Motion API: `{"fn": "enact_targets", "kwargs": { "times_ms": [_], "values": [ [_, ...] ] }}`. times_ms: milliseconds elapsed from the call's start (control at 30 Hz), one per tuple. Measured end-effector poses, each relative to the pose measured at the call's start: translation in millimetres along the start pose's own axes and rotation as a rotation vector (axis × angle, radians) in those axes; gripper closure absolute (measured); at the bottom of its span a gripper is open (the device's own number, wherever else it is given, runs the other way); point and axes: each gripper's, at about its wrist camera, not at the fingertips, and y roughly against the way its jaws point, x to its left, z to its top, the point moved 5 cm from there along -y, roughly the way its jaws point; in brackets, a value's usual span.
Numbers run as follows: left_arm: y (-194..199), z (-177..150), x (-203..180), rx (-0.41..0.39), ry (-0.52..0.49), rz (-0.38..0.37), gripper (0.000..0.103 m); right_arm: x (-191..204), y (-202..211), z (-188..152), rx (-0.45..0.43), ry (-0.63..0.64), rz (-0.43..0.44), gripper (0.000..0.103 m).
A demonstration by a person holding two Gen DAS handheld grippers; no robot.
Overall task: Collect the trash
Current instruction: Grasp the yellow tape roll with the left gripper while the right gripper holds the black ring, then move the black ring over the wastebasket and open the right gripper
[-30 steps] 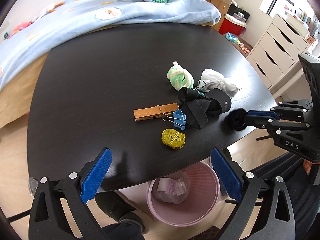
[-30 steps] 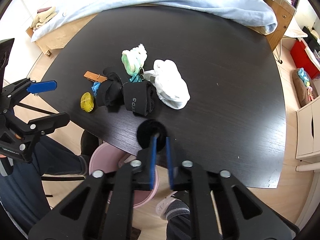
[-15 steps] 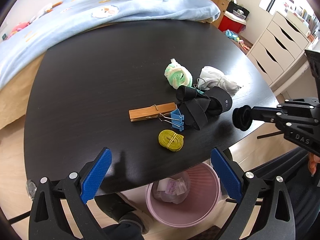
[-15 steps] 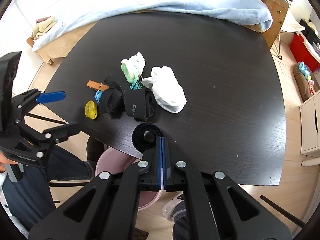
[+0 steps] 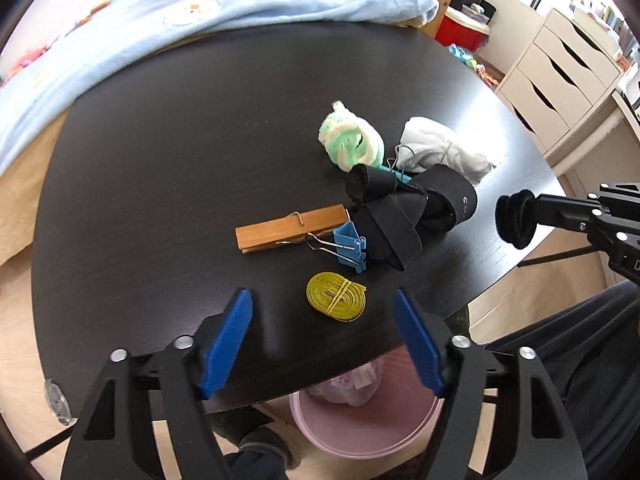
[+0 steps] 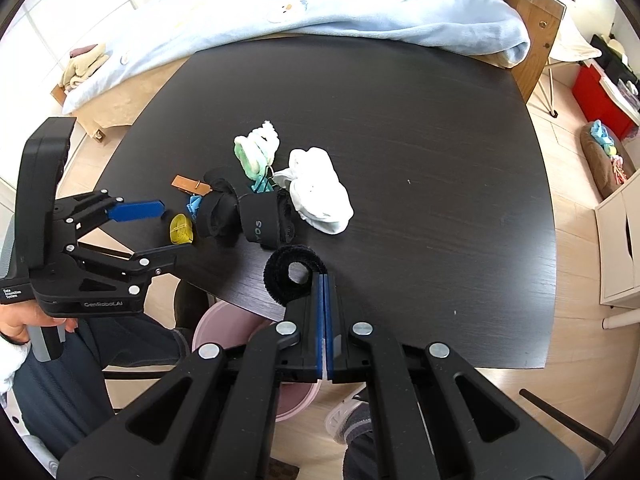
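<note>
My right gripper (image 6: pixel 325 280) is shut on a black fuzzy ring (image 6: pixel 292 274) and holds it above the table's front edge; the ring also shows in the left wrist view (image 5: pixel 516 220). My left gripper (image 5: pixel 324 320) is open and empty, just in front of a yellow coiled band (image 5: pixel 335 296). On the black table (image 5: pixel 160 160) lie a wooden clothespin (image 5: pixel 290 230), a blue binder clip (image 5: pixel 350 246), black socks (image 5: pixel 404 212), a green-white sock ball (image 5: pixel 352 142) and a white sock bundle (image 5: pixel 438 148). A pink bin (image 5: pixel 360 420) stands below the table edge.
A bed with a light blue blanket (image 5: pixel 200 8) borders the table's far side. White drawers (image 5: pixel 560 76) stand at the right. The person's legs (image 6: pixel 100 360) are beside the bin (image 6: pixel 224 324).
My right gripper has closed on the black ring and lifted it off the table toward the front edge. My left gripper has moved forward toward the yellow band.
</note>
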Motion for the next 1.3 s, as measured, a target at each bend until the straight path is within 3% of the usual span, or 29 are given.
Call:
{"fn": "enact_targets", "kwargs": {
  "times_ms": [233,467,767,1300],
  "values": [
    [0,4,-1,0.0,-0.005,-0.009,0.074,0,2,1,-0.003,0.002,0.002,0.103],
    [7,3,-1,-0.013,-0.001,0.0,0.075,2,6,1,-0.013,0.003,0.004,0.103],
    [48,-8,-6,-0.081,-0.002,-0.006,0.075,17,23,-5,-0.039,0.021,0.018,0.103],
    [107,-46,-30,-0.168,-0.038,-0.036,0.075,66,72,-40,-0.108,0.108,0.063,0.103]
  ]
}}
